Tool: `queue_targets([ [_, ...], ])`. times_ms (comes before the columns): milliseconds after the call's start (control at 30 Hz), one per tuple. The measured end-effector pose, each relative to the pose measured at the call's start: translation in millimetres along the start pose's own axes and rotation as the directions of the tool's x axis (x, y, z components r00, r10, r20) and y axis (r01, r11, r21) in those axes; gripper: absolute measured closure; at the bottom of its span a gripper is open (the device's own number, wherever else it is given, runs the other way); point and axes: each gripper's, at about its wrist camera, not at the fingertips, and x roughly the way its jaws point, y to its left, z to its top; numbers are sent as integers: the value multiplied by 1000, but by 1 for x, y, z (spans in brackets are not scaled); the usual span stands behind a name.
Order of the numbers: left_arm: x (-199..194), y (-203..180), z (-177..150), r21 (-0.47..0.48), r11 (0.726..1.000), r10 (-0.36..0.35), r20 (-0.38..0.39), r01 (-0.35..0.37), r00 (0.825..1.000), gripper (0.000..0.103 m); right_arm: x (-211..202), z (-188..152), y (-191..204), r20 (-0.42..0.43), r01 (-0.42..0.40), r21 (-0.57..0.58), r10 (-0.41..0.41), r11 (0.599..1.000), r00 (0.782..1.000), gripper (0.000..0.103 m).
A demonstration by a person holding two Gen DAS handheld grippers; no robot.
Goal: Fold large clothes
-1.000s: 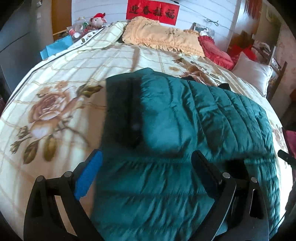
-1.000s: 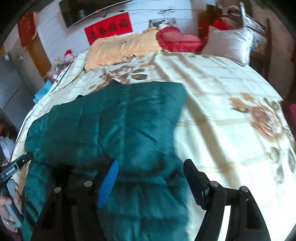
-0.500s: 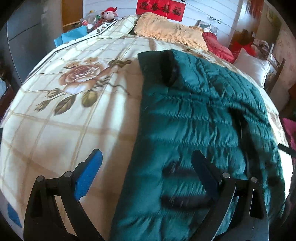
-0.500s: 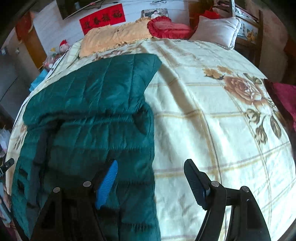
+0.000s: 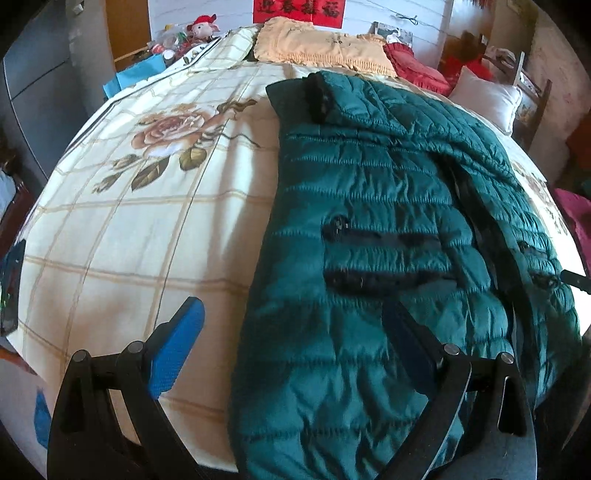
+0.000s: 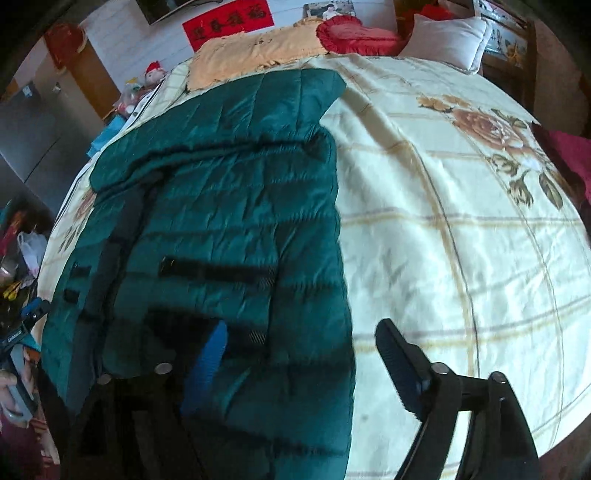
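Observation:
A dark green quilted puffer jacket lies lengthwise on the bed, front up, with both sleeves folded in over the body. It also shows in the right wrist view. Its hem hangs at the bed's near edge. My left gripper is open and empty, above the jacket's left hem edge. My right gripper is open and empty, above the jacket's right hem edge. Neither touches the fabric.
The bed has a cream floral bedspread, also seen in the right wrist view. A yellow pillow cover, red cushion and white pillow lie at the head. Toys stand at the far left.
Both grippers pulled back toward the foot of the bed and away from the jacket. The jacket now lies flat with its sleeves folded in. Both grippers stayed open.

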Motion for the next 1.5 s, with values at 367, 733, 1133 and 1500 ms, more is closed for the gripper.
queue_targets([
  [367,-7,9,-24,-19,1000,-18,-40,17,999,5,-14,-34,0,-46,-26,-6,26,1000,999,20],
  [733,-1,26,-37,-98,994,-65,-85,57,994,6,-12,-48,-2,-74,-45,15,45,999,996,19],
  [1133,6,41,-51,-164,980,-140,-142,116,980,5,-9,-63,-4,-129,-122,44,127,992,983,16],
  [1500,4,25,-54,-141,973,-205,-147,184,968,6,-7,-73,18,-192,-241,18,240,970,951,13],
])
